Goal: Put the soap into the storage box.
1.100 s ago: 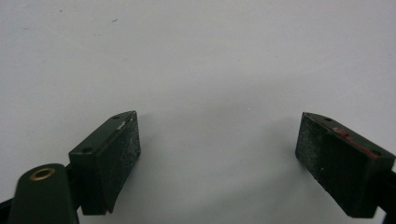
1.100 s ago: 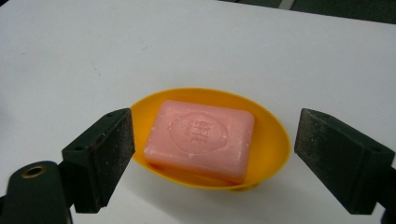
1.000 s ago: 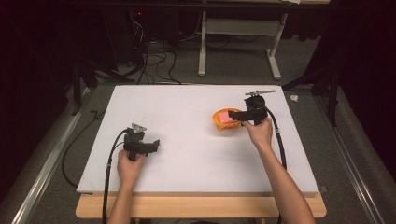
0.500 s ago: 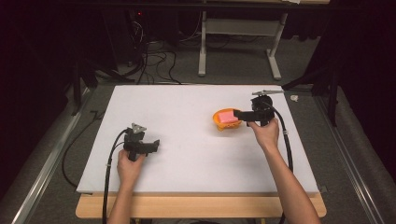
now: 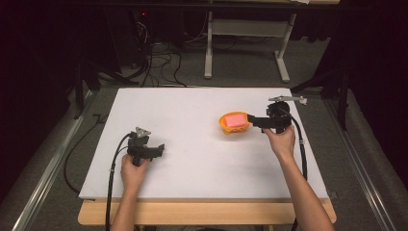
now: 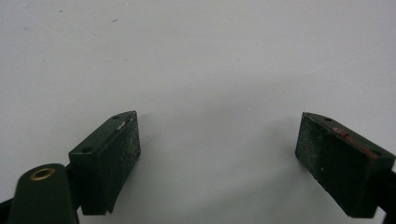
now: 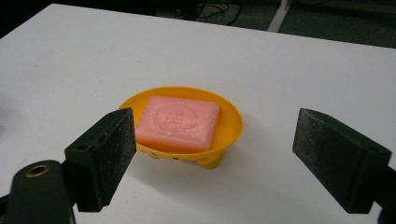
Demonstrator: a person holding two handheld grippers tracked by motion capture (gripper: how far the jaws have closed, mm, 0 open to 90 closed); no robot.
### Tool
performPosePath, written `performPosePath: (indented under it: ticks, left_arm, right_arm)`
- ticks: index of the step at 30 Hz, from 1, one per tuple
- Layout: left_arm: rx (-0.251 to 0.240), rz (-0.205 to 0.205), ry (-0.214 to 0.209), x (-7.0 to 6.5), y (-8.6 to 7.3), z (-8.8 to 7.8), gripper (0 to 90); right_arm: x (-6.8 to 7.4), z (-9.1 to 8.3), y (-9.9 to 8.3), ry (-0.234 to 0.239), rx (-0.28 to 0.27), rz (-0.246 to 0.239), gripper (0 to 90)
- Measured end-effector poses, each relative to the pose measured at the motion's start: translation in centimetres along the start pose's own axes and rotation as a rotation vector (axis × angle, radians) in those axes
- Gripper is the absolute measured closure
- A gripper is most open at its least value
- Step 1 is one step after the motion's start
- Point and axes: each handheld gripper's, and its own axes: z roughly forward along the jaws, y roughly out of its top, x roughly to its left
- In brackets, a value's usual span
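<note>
A pink bar of soap (image 5: 235, 120) (image 7: 180, 121) lies in a small orange soap dish (image 5: 224, 124) (image 7: 232, 122) on the white table (image 5: 192, 110), right of centre. My right gripper (image 5: 253, 120) (image 7: 217, 137) is level and points left at the dish, its tips just short of the rim. It is open; its jaws have just been closing a little, with nothing between them. My left gripper (image 5: 160, 149) (image 6: 217, 140) rests open over bare table at the front left, pointing right.
The table's wooden front edge (image 5: 202, 214) runs below both forearms. Cables (image 5: 159, 62) and a white metal stand (image 5: 240, 43) lie on the floor beyond the far edge. A rail (image 5: 48, 168) runs along the left side.
My right gripper has drawn back to the right, off the soap dish, which stays in place. The left gripper has not moved.
</note>
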Motion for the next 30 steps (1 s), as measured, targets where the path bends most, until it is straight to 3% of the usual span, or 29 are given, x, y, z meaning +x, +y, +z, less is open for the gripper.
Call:
performPosePath:
  ticks: [30]
  left_arm:
    - [0.0,0.0,0.0,0.0,0.0,0.0,14.3]
  right_arm:
    - [-2.3,-3.8,-2.7,-0.027,-0.054,0.012,15.5]
